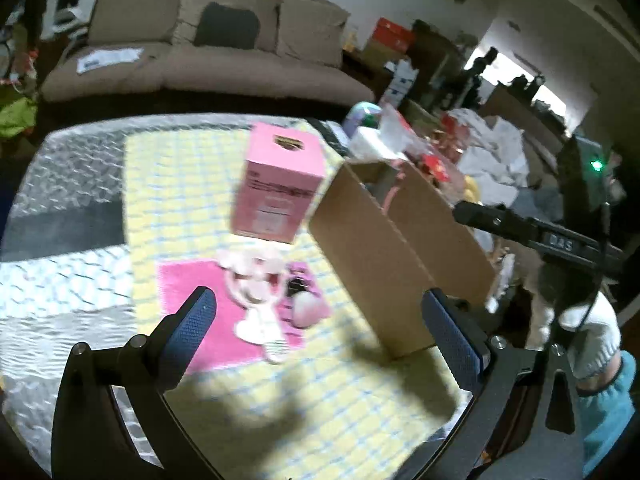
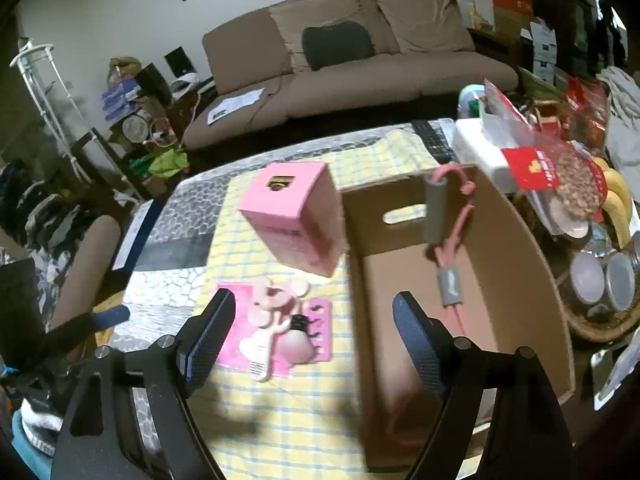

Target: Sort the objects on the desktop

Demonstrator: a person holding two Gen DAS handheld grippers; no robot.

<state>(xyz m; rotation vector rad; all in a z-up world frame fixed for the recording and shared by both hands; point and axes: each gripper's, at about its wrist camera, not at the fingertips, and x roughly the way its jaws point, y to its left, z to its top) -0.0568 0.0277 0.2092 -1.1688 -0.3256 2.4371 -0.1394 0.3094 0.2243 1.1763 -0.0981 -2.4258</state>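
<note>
**Small pink clutter waits beside the cardboard box**

Both claws hang spread wide and empty above the desk. The left claw [image 1: 320, 320] faces the pink mat [image 1: 192, 312]; the right claw [image 2: 316, 328] straddles the near left wall of the cardboard box [image 2: 516, 264].

The cardboard box is the landmark. It is open-topped, and a pink cord with grey foam handles [image 2: 448, 256], possibly a skipping rope, already lies inside it, draped against the far wall. Just to the left of the box, at its far corner, stands the pink carton [image 2: 296, 216], upright and seemingly tilted. Nearer than the carton, and left of the box with a strip of checked cloth [image 2: 280, 432] between, the pink mat carries a small handheld fan [image 2: 272, 308], a rounded pink item [image 2: 296, 348] and a small black piece [image 2: 298, 322]; motion blur hides finer detail.

By my judgement the fan is light, rigid plastic with fragile blades, so its stem or base is the place to pinch, not the head. The rounded item looks smooth and may slip or roll; a centred, gentle squeeze suits it. The carton is probably light and crushable, wide for one claw, so grip across its narrower faces near the top.
</note>
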